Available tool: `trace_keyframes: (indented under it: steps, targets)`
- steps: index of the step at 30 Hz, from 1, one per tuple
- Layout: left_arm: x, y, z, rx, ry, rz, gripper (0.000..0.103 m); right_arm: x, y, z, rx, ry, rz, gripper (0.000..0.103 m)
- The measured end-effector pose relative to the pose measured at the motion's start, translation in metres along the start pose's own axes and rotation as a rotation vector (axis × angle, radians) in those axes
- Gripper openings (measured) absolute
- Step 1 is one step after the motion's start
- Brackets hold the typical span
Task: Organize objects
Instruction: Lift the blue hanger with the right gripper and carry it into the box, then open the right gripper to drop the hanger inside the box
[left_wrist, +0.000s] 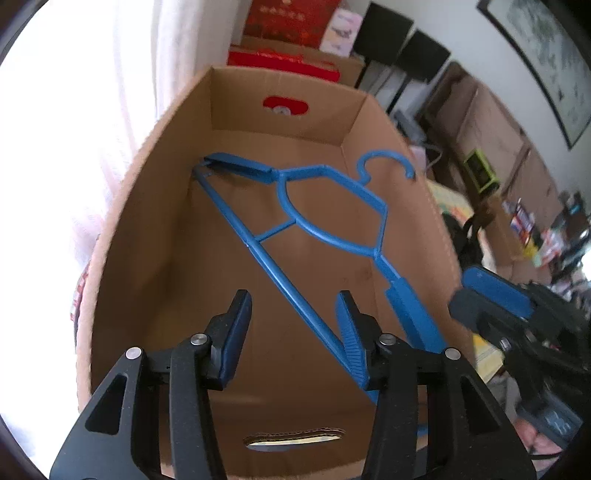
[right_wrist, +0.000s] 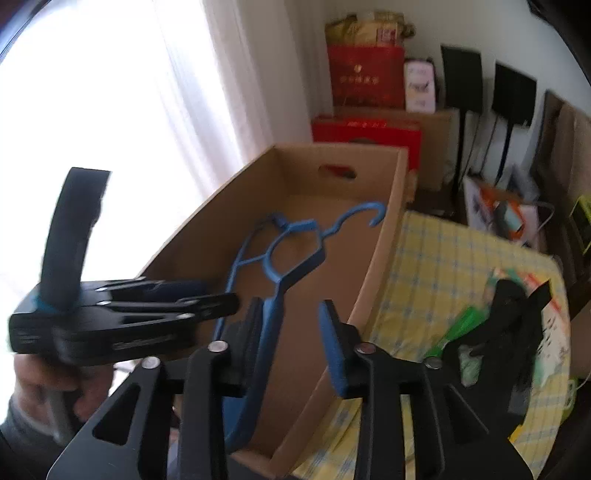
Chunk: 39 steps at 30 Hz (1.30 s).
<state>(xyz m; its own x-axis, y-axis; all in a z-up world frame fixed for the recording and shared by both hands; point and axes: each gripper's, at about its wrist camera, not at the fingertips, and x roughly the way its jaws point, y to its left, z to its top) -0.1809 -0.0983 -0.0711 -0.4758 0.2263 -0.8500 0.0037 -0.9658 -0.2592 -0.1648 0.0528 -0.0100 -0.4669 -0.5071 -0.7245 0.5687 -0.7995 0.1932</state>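
A blue plastic hanger (left_wrist: 295, 225) lies slanted inside an open cardboard box (left_wrist: 147, 206), its hook leaning on the right wall. My left gripper (left_wrist: 293, 306) is open and empty, hovering over the near end of the box above the hanger's bar. The right gripper shows at the box's right side in the left wrist view (left_wrist: 491, 295). In the right wrist view the hanger (right_wrist: 284, 258) rests in the box (right_wrist: 376, 266). My right gripper (right_wrist: 291, 314) is open and empty at the box's near corner. The left gripper (right_wrist: 122, 314) shows at left, held by a hand.
The box stands on a yellow checked cloth (right_wrist: 443, 258) with a green item (right_wrist: 458, 328) and black objects (right_wrist: 509, 317) on it. Red gift boxes (right_wrist: 365, 77) and cartons are stacked behind. A bright curtained window (right_wrist: 129, 110) is at left.
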Motion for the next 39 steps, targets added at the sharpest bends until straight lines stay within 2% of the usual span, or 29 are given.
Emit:
trace_keyframes:
  steps: [2,7,11,16,20,27,30,31,36,39]
  targets:
    - [0.005,-0.001,0.001,-0.004,0.028,-0.007,0.033,0.002,0.006,-0.002,-0.014,0.024,-0.001,0.036]
    - [0.013,-0.002,0.006,-0.004,0.071,-0.031,0.026,0.018,0.018,-0.011,-0.039,0.093,0.001,0.036]
    - [0.016,-0.009,0.011,0.029,0.077,0.004,0.025,0.029,0.020,-0.016,-0.034,0.115,0.007,0.028]
    - [0.020,-0.003,0.022,0.026,0.074,0.008,0.024,0.037,0.012,-0.010,0.024,0.097,0.023,0.028]
    - [0.026,-0.005,0.036,0.049,0.078,0.067,0.022,0.046,0.014,0.001,0.022,0.098,0.008,0.029]
    - [0.040,0.002,0.062,0.081,0.055,0.199,0.016,0.059,0.019,0.014,0.008,0.115,0.029,0.038]
    - [0.043,0.003,0.069,0.103,0.040,0.266,0.016,0.051,0.013,0.015,0.033,0.109,0.032,0.058]
    - [0.043,0.004,0.069,0.105,0.039,0.275,0.016,0.042,0.011,0.015,0.029,0.091,0.025,0.059]
    - [0.034,0.004,0.063,0.087,0.024,0.222,0.018,0.009,0.000,0.016,0.015,0.035,-0.019,0.060]
    - [0.028,0.001,0.056,0.081,0.004,0.196,0.030,0.000,-0.007,0.016,0.025,0.022,-0.027,0.061]
